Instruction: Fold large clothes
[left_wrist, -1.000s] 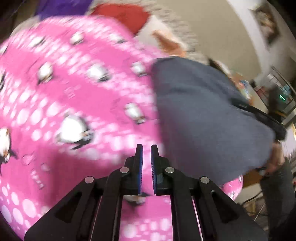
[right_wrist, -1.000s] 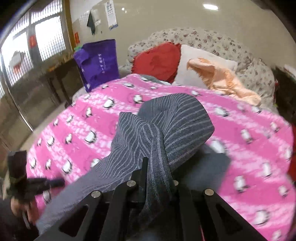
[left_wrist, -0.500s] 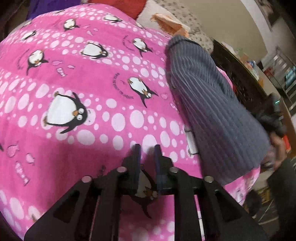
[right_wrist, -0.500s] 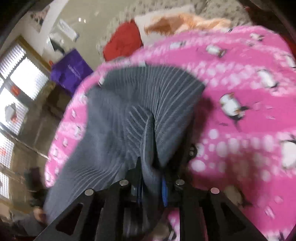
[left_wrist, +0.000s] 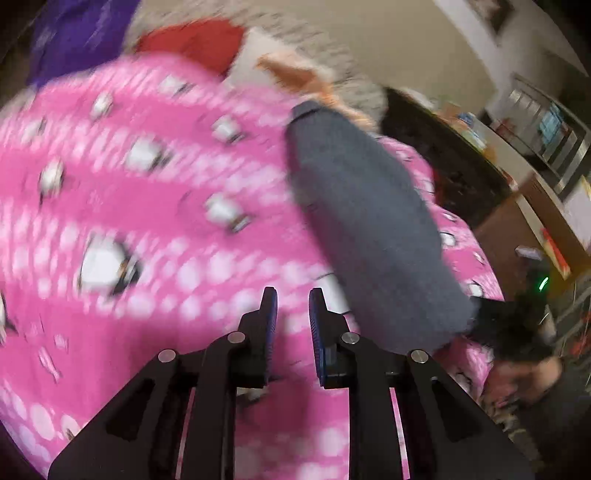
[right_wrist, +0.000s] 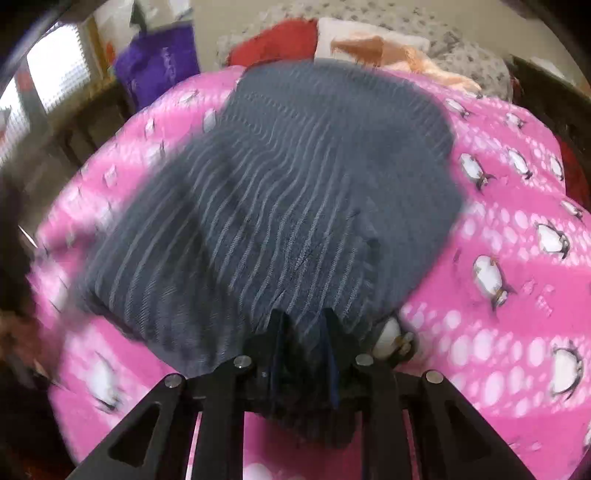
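A dark grey striped garment (right_wrist: 295, 184) lies spread and folded over on the pink penguin blanket (right_wrist: 498, 221). My right gripper (right_wrist: 303, 317) is low at the garment's near edge. Its jaws are opening, with a fold of the fabric still between them and a gap showing beside the pads. In the blurred left wrist view the same garment (left_wrist: 362, 206) stretches along the right side of the blanket (left_wrist: 147, 221). My left gripper (left_wrist: 293, 295) hovers over bare blanket just left of it, open a little with nothing between its fingers.
At the head of the bed are a red pillow (right_wrist: 277, 40), a white pillow with an orange cloth (right_wrist: 388, 48) and a purple bag (right_wrist: 159, 62). Dark furniture (left_wrist: 443, 158) stands beyond the bed's right edge. A person's hand (left_wrist: 517, 373) is at the garment's near end.
My right gripper has come down and laid the lifted garment flat on the blanket, and its jaws have parted. The left gripper's jaws have parted slightly as it shifted over the blanket.
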